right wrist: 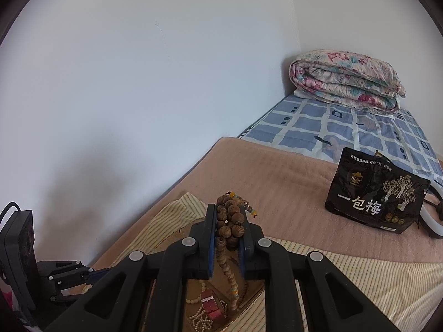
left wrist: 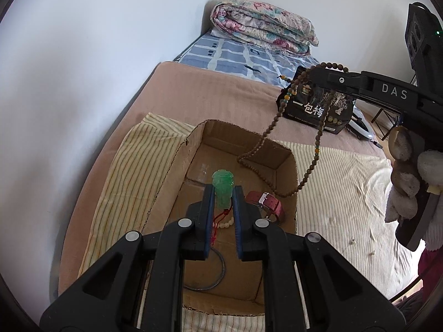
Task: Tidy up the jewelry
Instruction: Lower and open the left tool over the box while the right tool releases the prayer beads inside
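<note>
Left gripper (left wrist: pixel 223 193) is clamped on a translucent green carved pendant (left wrist: pixel 223 186); its red cord (left wrist: pixel 218 222) with small cream beads trails down below the jaws. The pendant looks hard, glossy and probably chippable, light in weight. Likely slippery, so the flat sides between the pads are the sensible hold, as now. The cord is limp and could snag.

Directly under this gripper sits an open brown cardboard box (left wrist: pixel 171 166) with a thin dark metal bangle (left wrist: pixel 221 274) on its floor near the knuckles. Just right of the fingertips lies a red leather watch strap with a silver buckle (left wrist: pixel 267 202).

Right gripper (right wrist: pixel 227 221) is closed on a bunched long string of brown wooden beads (right wrist: pixel 231 218). From the left wrist view, loops of it hang from the fingers down into the box, the lowest loop reaching the box floor or just above; I cannot tell which. Beads look light and grippy, but the strand is floppy and swings. Grabbing several turns at once keeps it from sliding out.

Surface: box stands on a cream striped cloth (left wrist: pixel 133 171) over a pink-brown blanket (left wrist: pixel 207 91) on a bed, soft and uneven. A black printed snack bag (right wrist: pixel 373 196) stands ahead to the right of the right gripper. Beyond lie a blue checked sheet (right wrist: pixel 332 130) and a folded floral quilt (right wrist: pixel 346 80), against plain white walls.
</note>
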The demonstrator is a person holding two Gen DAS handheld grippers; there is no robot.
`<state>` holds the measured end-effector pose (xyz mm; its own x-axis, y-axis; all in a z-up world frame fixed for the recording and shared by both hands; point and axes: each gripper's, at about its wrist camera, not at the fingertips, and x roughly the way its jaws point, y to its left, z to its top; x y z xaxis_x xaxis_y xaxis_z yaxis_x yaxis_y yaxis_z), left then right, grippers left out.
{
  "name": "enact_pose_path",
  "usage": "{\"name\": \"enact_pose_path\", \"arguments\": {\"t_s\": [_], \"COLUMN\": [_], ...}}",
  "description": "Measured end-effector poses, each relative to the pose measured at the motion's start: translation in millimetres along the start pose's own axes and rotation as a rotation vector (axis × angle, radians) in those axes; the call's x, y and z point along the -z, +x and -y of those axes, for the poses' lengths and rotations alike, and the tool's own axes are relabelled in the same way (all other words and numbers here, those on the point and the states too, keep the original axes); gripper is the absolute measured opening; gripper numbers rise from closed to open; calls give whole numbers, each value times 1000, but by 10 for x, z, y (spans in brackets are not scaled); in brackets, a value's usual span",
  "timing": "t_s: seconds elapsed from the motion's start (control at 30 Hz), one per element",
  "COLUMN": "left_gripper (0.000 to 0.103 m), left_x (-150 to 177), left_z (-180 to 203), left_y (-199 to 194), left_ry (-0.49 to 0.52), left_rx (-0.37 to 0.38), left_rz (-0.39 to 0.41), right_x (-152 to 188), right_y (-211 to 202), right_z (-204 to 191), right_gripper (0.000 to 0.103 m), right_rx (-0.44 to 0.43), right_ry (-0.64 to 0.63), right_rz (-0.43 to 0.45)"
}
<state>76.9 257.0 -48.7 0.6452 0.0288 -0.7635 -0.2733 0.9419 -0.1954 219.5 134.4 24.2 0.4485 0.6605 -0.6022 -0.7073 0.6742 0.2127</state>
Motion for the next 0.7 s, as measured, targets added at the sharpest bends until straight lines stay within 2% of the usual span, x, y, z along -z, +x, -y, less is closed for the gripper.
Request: {"name": "enact_pose_path", "arguments": {"t_s": [0.53, 0.6, 0.7], "left_gripper": [11, 11, 13], "left_x": [124, 124, 125], "left_z": [-58, -58, -46], "left_y": [255, 268, 281], "left_ry": [13, 13, 22], "left_rx": [-13, -9, -19], "left_rz": [-64, -68, -70], "right_x": [283, 302, 320], "right_y": [507, 529, 540], "right_z": [91, 99, 105], "right_gripper": [11, 14, 24], "right_rx": [-2, -5, -4], "right_ry": [21, 23, 25], "right_rz": [-112, -119, -123]}}
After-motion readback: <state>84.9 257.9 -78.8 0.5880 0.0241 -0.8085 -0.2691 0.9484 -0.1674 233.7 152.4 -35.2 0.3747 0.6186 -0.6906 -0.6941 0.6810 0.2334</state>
